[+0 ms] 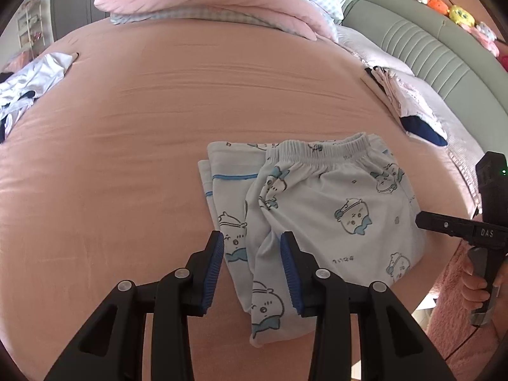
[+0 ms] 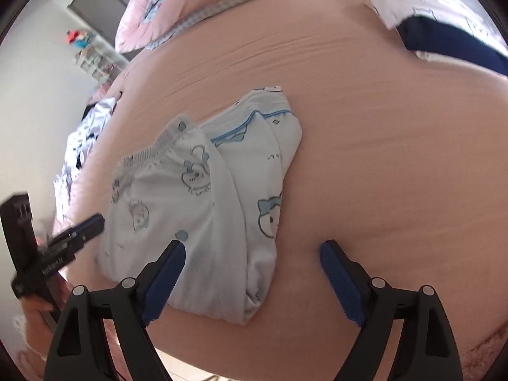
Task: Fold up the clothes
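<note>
The white pajama pants (image 1: 320, 216) with little blue cartoon animals lie folded on the pink bed (image 1: 127, 127), close to its near edge. They look light, soft and floppy, so they will sag and slide if picked up by one spot. The stretchy waistband (image 1: 320, 150) is thicker and looks like a good place to grab, or the folded edge near the tongs. The left gripper (image 1: 252, 273) hangs partly open over the pants and holds nothing. The right gripper (image 2: 252, 281) is wide open with nothing in it, though its left pad may brush the cloth; the picture is blurry there.
</note>
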`<state>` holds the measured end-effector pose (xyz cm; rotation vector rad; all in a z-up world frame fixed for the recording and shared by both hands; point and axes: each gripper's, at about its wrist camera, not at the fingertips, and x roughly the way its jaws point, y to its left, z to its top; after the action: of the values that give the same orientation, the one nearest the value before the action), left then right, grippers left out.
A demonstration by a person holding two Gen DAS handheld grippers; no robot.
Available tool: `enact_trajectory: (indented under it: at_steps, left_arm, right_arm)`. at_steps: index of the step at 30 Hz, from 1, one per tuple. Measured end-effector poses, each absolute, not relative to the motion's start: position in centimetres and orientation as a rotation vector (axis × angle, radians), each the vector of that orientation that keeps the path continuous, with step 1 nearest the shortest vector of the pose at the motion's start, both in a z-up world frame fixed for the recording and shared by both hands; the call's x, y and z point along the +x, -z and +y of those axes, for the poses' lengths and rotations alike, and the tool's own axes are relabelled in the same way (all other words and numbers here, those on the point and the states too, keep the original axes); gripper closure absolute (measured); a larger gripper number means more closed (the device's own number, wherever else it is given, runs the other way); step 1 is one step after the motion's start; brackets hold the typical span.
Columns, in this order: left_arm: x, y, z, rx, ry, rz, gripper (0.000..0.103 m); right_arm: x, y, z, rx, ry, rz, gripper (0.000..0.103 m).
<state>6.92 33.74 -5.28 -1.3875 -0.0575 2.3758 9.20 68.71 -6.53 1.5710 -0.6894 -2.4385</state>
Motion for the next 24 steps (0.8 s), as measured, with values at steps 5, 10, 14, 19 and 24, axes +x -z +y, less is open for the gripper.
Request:
enact_trajectory:
  at_steps: [5, 10, 14, 19, 24]
  left_arm:
    - [6.3, 5.9, 35.2, -1.386, -2.362, -0.100, 0.069]
    - [6.7, 6.0, 35.6, -1.386, -2.332, -0.094, 0.069]
    - [6.7, 6.3, 36.0, -1.407, -2.333, -0.116, 0.069]
    - [6.3, 6.2, 35.4, -1.411, -2.377, -0.134, 0.069]
    - [5.6, 6.0, 33.0, -1.398, -2.395, -0.292, 0.069]
  right_arm:
    - [8.6, 6.7, 65.2, 1.576, 2.380, -0.570, 0.066]
    - [8.1, 7.0, 64.6, 1.624, 2.378, -0.580, 0.065]
    - [8.0, 7.4, 64.6, 1.599, 2.394, -0.709, 0.065]
    - [7.6, 5.0, 63.9, 1.485, 2.357, -0.688, 0.085]
    - [5.7, 0.9, 58.8, 1.354, 2.295, -0.544, 0.085]
